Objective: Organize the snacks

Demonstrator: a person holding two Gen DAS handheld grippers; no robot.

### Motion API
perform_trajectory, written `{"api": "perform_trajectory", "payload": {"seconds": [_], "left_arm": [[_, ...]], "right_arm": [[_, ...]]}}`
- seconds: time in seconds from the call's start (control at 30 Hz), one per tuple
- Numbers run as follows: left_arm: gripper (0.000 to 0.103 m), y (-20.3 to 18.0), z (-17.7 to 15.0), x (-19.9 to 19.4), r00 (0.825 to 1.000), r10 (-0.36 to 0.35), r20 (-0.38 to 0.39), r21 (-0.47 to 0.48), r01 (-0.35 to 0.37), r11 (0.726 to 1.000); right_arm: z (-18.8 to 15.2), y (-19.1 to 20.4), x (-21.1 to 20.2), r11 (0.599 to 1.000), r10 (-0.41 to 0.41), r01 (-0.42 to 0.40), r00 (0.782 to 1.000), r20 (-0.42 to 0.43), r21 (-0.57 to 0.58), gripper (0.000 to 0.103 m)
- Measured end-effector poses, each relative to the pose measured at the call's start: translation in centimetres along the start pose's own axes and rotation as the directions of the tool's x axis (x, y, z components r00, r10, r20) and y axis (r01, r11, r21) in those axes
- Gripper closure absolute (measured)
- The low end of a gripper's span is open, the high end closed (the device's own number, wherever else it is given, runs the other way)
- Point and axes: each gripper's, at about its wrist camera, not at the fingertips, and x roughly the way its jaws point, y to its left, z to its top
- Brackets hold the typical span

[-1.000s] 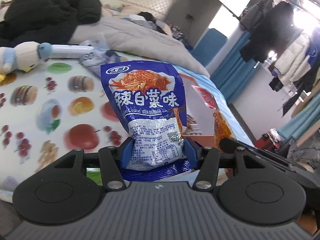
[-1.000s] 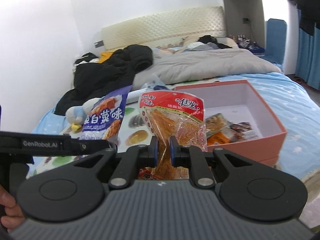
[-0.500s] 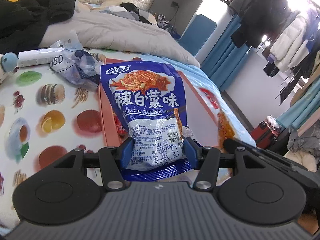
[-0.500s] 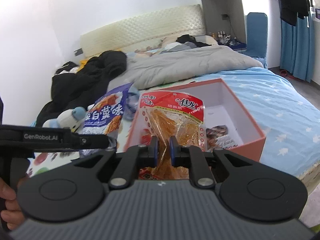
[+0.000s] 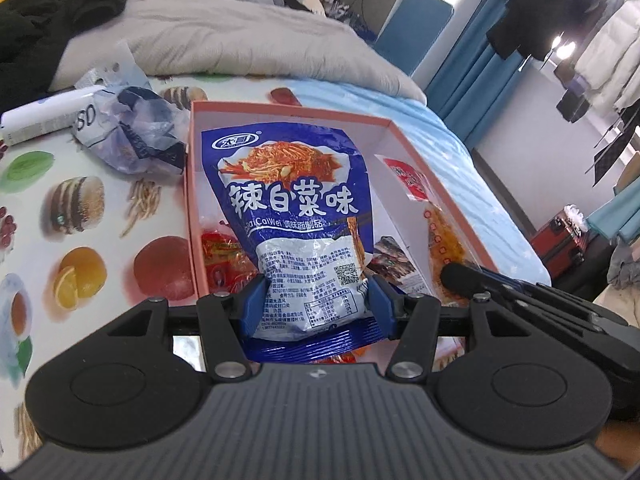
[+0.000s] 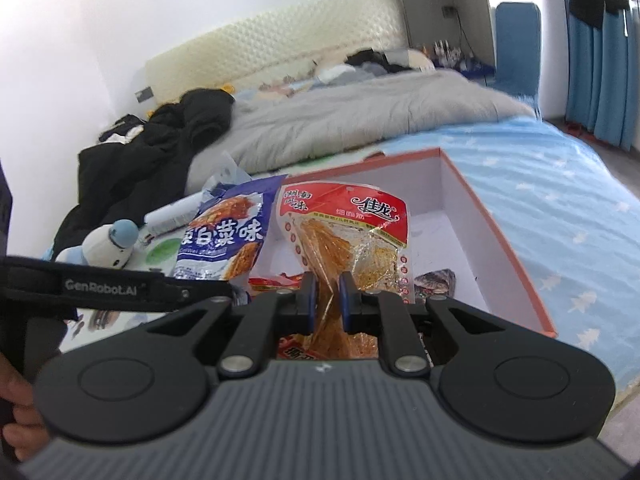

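Placement is in hand: blue pack (image 5: 296,216) clenched by left claw (image 5: 316,304), red pack (image 6: 352,236) by right claw (image 6: 326,300), above box (image 5: 192,200); lowering and release are called for.

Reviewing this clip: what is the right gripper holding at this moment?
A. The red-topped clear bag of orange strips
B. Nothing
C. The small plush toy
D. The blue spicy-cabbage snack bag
A: in the right wrist view the right gripper is shut on the red-topped clear bag, over the pink box.
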Motion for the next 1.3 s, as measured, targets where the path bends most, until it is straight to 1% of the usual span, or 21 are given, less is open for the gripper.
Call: {"api": "perform_trajectory", "payload": {"seconds": [0.07,0.27,0.33,0.37,0.4,0.43,0.47,0.5,0.53,0.6,0.7,0.9,0.93,0.97,1.07,1.13,1.3], "left_arm": [[0.042,0.2,0.7,1.4,1.000,0.003,-0.016,0.005,-0.003,1.000],[0.041,0.9,1.9,4.7,0.996,0.023,-0.082,0.010,-0.022,1.000],[0.036,1.1,2.3,5.1,0.996,0.035,-0.084,0.013,-0.034,0.999],[0.031,1.1,2.3,5.2,0.996,0.043,-0.078,0.021,-0.042,0.999],[0.029,1.1,2.3,5.1,0.996,0.053,-0.072,0.031,-0.051,0.998],[0.029,1.1,2.4,5.2,0.996,0.063,-0.069,0.045,-0.060,0.997],[0.029,1.2,2.5,5.2,0.995,0.073,-0.071,0.050,-0.069,0.996],[0.029,1.3,2.5,5.0,0.995,0.069,-0.068,0.046,-0.066,0.997],[0.029,1.4,2.5,4.7,0.996,0.062,-0.062,0.044,-0.059,0.997],[0.029,1.3,2.6,3.9,0.997,0.063,-0.046,0.049,-0.060,0.997],[0.029,1.1,2.6,2.2,0.999,0.045,-0.021,0.049,-0.044,0.998],[0.028,0.1,2.4,-2.7,0.998,0.035,0.056,0.054,-0.038,0.998],[0.022,0.0,2.4,-3.6,0.997,0.035,0.067,0.050,-0.038,0.998],[0.019,-0.1,2.3,-4.4,0.996,0.033,0.080,0.048,-0.036,0.998],[0.017,-0.3,2.0,-7.0,0.992,0.030,0.121,0.054,-0.037,0.998],[0.008,-0.5,1.7,-8.4,0.989,0.039,0.139,0.059,-0.048,0.997],[0.005,-0.6,0.5,-12.1,0.979,0.066,0.195,0.068,-0.080,0.994]], "right_arm": [[0.4,-0.7,1.2,1.000,0.005,-0.005,1.000,-0.012,0.019,0.087],[0.7,-1.8,4.6,1.000,-0.019,0.020,0.997,-0.069,0.012,0.085],[0.6,-2.2,5.5,0.999,-0.025,0.028,0.996,-0.091,0.025,0.084],[0.5,-2.4,5.8,0.999,-0.028,0.031,0.994,-0.102,0.036,0.083],[0.3,-2.6,6.1,0.998,-0.031,0.036,0.993,-0.111,0.046,0.078],[0.3,-2.8,6.3,0.998,-0.038,0.045,0.992,-0.118,0.050,0.062],[0.3,-2.8,6.3,0.997,-0.043,0.050,0.992,-0.120,0.052,0.053],[0.3,-2.8,6.2,0.997,-0.045,0.051,0.992,-0.114,0.053,0.038],[0.4,-2.8,6.1,0.997,-0.045,0.051,0.993,-0.105,0.057,0.032],[0.6,-2.8,5.6,0.997,-0.051,0.056,0.994,-0.093,0.058,0.033],[0.6,-2.4,4.6,0.996,-0.066,0.071,0.994,-0.081,0.053,0.033],[1.0,-1.3,1.4,0.996,-0.073,0.075,0.997,-0.027,0.052,0.033],[1.1,-1.0,0.6,0.996,-0.074,0.075,0.997,-0.013,0.050,0.033],[1.1,-0.7,0.0,0.996,-0.076,0.076,0.997,0.000,0.045,0.033],[1.5,0.3,-2.0,0.996,-0.085,0.084,0.996,0.031,0.032,0.033],[1.7,0.9,-3.3,0.996,-0.084,0.083,0.995,0.054,0.029,0.033],[1.9,2.1,-6.4,0.996,-0.086,0.083,0.990,0.111,0.032,0.033]]}}
